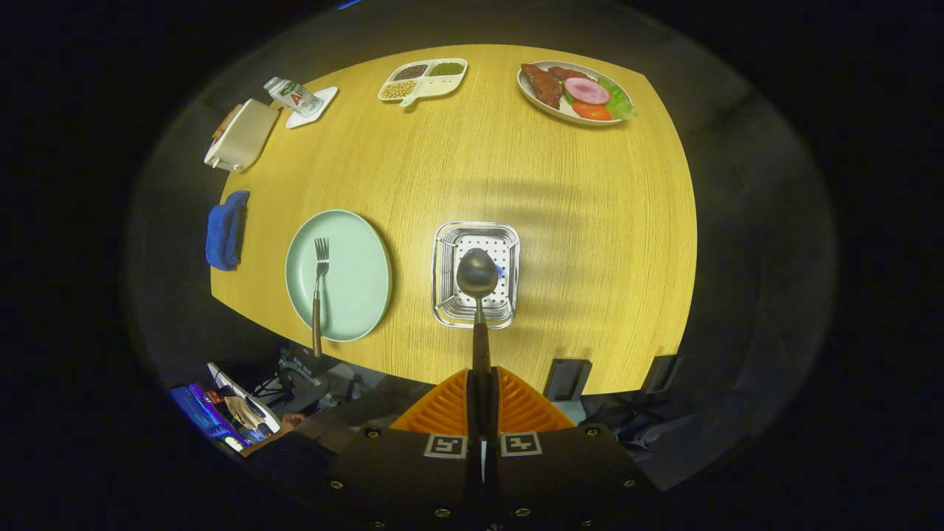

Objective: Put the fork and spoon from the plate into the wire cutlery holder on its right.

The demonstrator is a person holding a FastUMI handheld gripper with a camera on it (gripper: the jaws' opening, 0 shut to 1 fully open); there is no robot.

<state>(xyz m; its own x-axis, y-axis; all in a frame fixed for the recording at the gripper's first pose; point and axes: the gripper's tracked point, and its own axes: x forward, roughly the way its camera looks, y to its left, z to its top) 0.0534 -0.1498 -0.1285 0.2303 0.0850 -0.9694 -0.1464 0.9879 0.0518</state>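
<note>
The hand-held gripper pinches the spoon by its handle, bowl over the wire cutlery holder. Stiff, slick metal, likely to swivel. The fork waits on the plate, left.

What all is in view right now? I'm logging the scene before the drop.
Spoon: one, silver, dark handle, held over the holder.
Wire cutlery holder: one, silver, right of the plate.
Plate: one, pale green.
Fork: one, on the plate.
Blue cloth: one, beyond the plate's left.
Food plate: one, far right.
Divided dish: one, white, far middle.
Carton: one, far left.
Table: one, wooden.
Claw: one, shut on the spoon's handle.
</note>
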